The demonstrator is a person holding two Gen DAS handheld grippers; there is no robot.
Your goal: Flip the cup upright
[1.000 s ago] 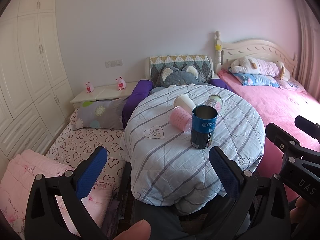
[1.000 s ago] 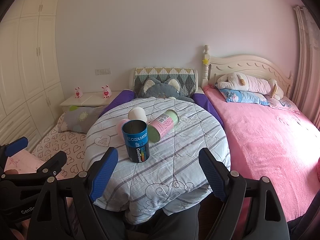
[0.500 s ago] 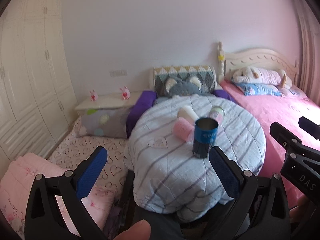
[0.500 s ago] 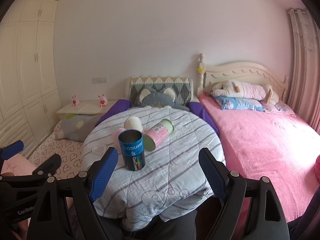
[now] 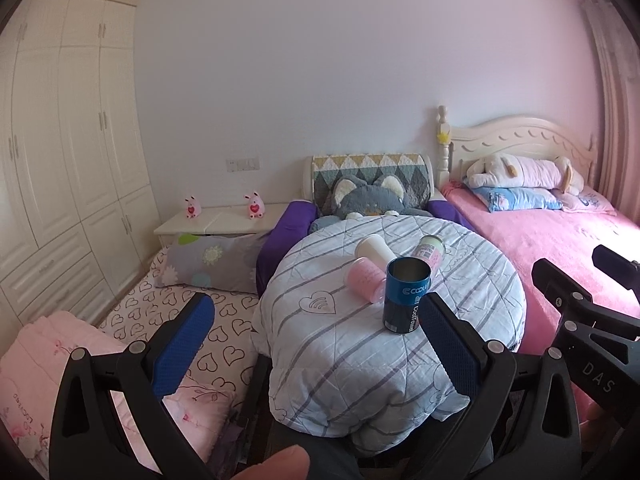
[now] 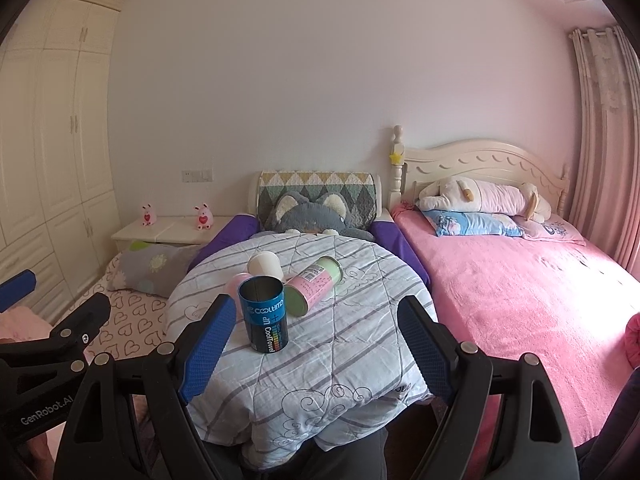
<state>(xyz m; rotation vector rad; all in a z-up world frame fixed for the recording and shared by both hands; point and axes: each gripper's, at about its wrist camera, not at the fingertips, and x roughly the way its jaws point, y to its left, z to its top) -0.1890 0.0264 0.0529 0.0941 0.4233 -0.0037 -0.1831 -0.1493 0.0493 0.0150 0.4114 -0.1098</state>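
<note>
Blue cup [image 6: 264, 314]: upright, frame centre, on the striped counter [image 6: 340, 344].
Left tool [image 5: 316, 336]: spread, empty.
Right tool [image 6: 316, 344]: spread, empty.

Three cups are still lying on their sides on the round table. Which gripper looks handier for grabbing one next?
Probably the right gripper: the pink-and-green cup lies between its open fingers. The left gripper is also open, but the upright blue cup stands before the pink cup and white cup.

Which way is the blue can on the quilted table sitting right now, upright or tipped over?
Upright. The blue can stands on its base with its open mouth facing up, its empty interior visible, on the quilt-covered table.
</note>
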